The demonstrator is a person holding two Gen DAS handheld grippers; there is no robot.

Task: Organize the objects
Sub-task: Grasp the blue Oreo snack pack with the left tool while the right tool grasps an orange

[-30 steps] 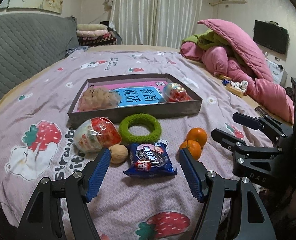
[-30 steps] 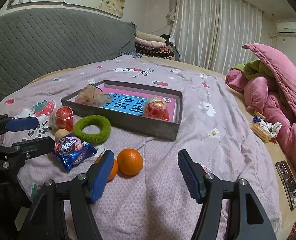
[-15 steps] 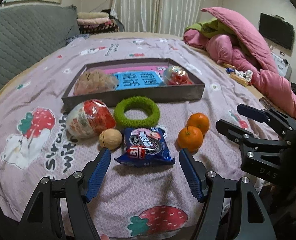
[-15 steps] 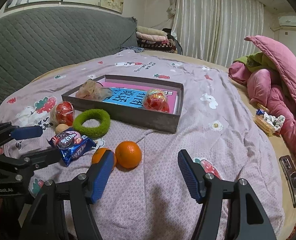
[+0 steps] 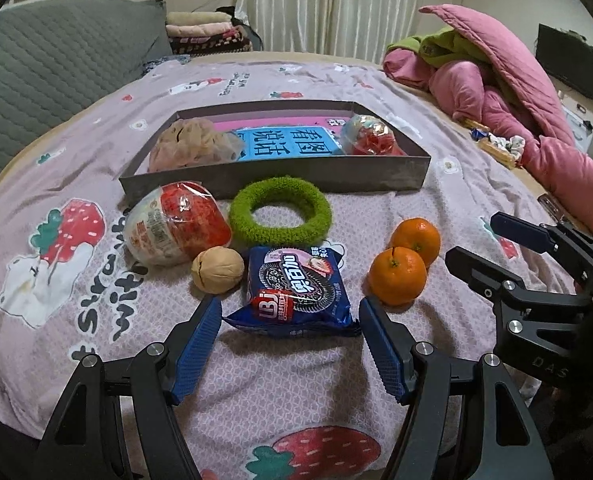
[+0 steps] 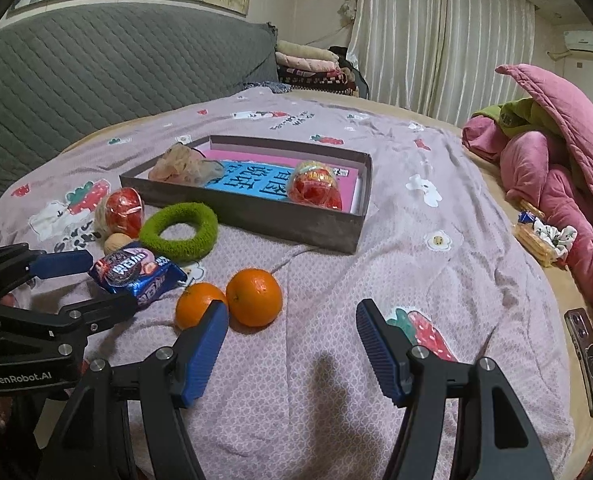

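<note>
Left gripper (image 5: 288,312) – wide (empty) – over cookie pack (image 5: 294,290)

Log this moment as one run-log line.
left gripper: open, nearing cookie pack | right gripper: open, empty | tray: partly filled

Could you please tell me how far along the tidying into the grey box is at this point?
Done: the grey box already holds a mesh pouf and a wrapped ball. In hand: nothing; the left gripper has open jaws around the cookie pack. Left: another wrapped ball, green ring, walnut and two oranges on the bed.
</note>
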